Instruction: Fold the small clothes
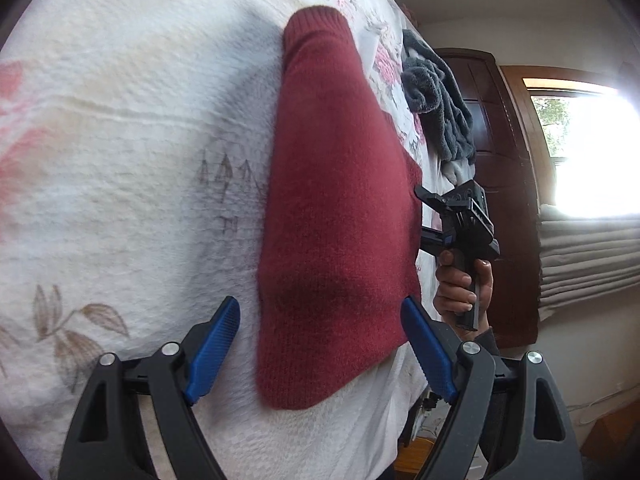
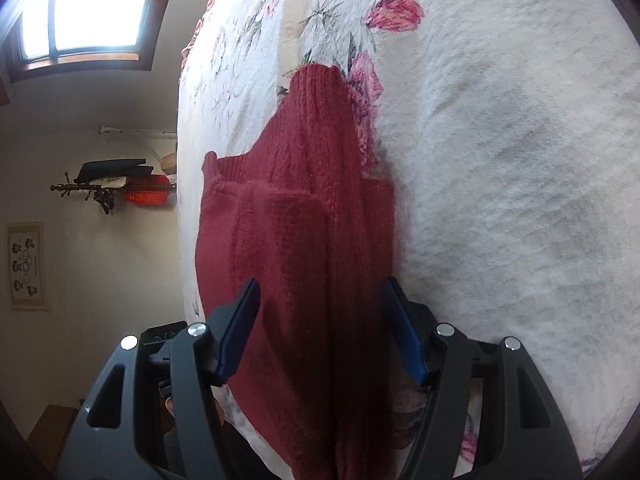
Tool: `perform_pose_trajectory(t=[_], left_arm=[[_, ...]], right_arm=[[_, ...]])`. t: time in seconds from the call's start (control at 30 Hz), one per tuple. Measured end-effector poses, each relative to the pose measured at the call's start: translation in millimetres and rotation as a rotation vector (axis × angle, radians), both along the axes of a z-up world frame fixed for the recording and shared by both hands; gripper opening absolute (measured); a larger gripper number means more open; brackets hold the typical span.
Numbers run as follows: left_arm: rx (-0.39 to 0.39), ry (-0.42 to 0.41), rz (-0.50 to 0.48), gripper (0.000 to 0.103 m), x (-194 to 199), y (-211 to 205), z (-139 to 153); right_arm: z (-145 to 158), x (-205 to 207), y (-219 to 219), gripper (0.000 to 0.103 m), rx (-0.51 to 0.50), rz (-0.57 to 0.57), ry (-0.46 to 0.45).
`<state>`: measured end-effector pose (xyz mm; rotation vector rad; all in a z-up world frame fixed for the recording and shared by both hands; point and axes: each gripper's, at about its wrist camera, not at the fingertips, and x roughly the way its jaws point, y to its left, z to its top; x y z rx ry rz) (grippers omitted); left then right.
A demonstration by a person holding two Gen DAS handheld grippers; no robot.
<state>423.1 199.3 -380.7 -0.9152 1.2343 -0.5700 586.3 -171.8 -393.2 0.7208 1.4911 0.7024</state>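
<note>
1. a red knit sweater (image 1: 336, 208) lay on a soft white blanket with pink flowers (image 1: 120, 160) on a bed.
2. in the right wrist view the sweater (image 2: 304, 240) looked partly folded. a flap, maybe a sleeve, lay across the body, and the top end pointed away toward the flowers.
3. the left gripper (image 1: 320, 352) had its two blue fingers (image 1: 214, 348) spread wide, one on each side of the near end of the sweater. nothing was pinched between them.
4. the right gripper (image 2: 320, 328) also had its fingers (image 2: 402, 336) spread wide, one on each side of the red cloth. it did not squeeze anything either, though i could not tell if the fingers touched the knit.
5. in the left wrist view the other gripper could be seen past the far edge of the sweater, with a hand (image 1: 464, 292) around its handle.
6. a fluffy grey cloth (image 1: 436, 96) sat near the edge of the bed, apart from the sweater.
7. i think the job was in the middle: the sides seemed tucked in, but the sweater was long and not yet folded in half.
8. the next move would likely need both grippers to close on one end of the sweater, lift it gently, and lay it over the other end. the knit looked thick and floppy, so a firm pinch on both layers would help keep the flap from sliding open.
</note>
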Motion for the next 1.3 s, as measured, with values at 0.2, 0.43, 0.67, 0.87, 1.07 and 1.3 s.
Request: perform_pose_trajectory(t=[0.2, 0.43, 0.67, 0.87, 1.07, 1.3], left_arm=[[0.002, 0.006, -0.056, 0.083, 6.8, -15.4, -4.2], [0.05, 0.021, -0.12, 0.085, 18.4, -42.9, -5.2], [0.155, 0.062, -0.039, 0.06, 12.7, -48.0, -5.6], [0.187, 0.047, -0.021, 0.036, 5.9, -44.7, 3.4], [0.226, 0.001, -0.031, 0.031, -1.8, -37.6, 28.4], [0.245, -0.046, -0.019, 0.03, -22.6, -22.5, 65.7]], right_arm=[[-8.6, 9.9, 9.7, 0.063, 0.01, 0.021, -0.005], [-11.1, 19.6, 23.1, 0.065, 0.035, 0.048, -0.023], [-10.5, 17.1, 29.4, 0.044, 0.035, 0.045, -0.054], [2.4, 6.5, 30.2, 0.033, 0.009, 0.009, -0.105], [31.6, -6.6, 32.2, 0.031, -0.011, -0.028, -0.147], [68.0, -27.2, 42.8, 0.031, -0.009, -0.055, -0.18]])
